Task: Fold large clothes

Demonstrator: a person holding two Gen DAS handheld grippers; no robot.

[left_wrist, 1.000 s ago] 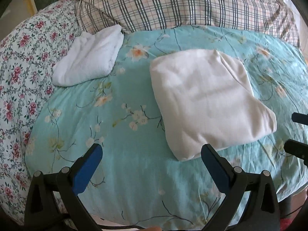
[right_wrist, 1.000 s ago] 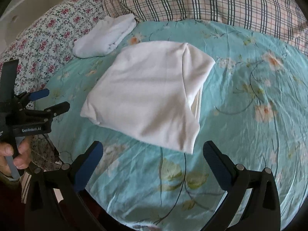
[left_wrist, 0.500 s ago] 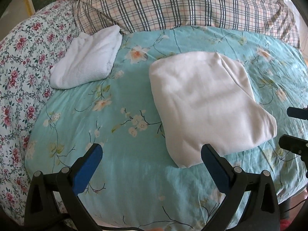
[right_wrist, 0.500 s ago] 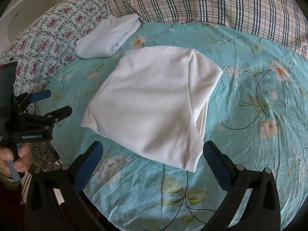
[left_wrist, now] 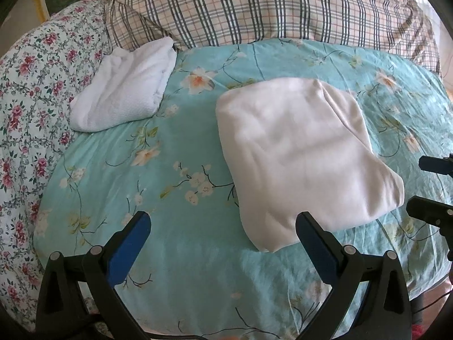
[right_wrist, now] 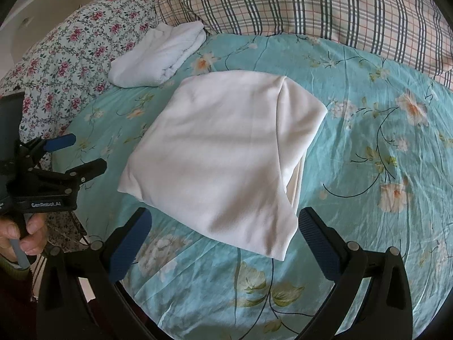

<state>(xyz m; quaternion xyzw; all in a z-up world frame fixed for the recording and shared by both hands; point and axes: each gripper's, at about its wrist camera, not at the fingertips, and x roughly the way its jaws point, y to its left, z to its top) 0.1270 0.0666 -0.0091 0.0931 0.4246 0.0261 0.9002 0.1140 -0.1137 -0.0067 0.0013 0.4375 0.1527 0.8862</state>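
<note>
A cream garment [left_wrist: 300, 158] lies folded into a thick square on the turquoise floral bedspread [left_wrist: 181, 226]; it also shows in the right wrist view [right_wrist: 226, 158]. My left gripper [left_wrist: 223, 238] is open and empty, just short of the garment's near left corner. My right gripper [right_wrist: 223, 238] is open and empty, its jaws either side of the garment's near corner, not touching. The left gripper shows at the left edge of the right wrist view [right_wrist: 76, 155]. The right gripper's fingertips [left_wrist: 433, 212] show at the right edge of the left view.
A folded white towel [left_wrist: 127, 93] lies at the back left, also seen in the right wrist view [right_wrist: 161, 56]. A plaid pillow [left_wrist: 269, 8] spans the head of the bed. A rose-print quilt [left_wrist: 31, 99] lies along the left side.
Both grippers have moved a little closer to the folded garment, which now sits lower in both views. Nothing was gripped; the garment has not moved.
</note>
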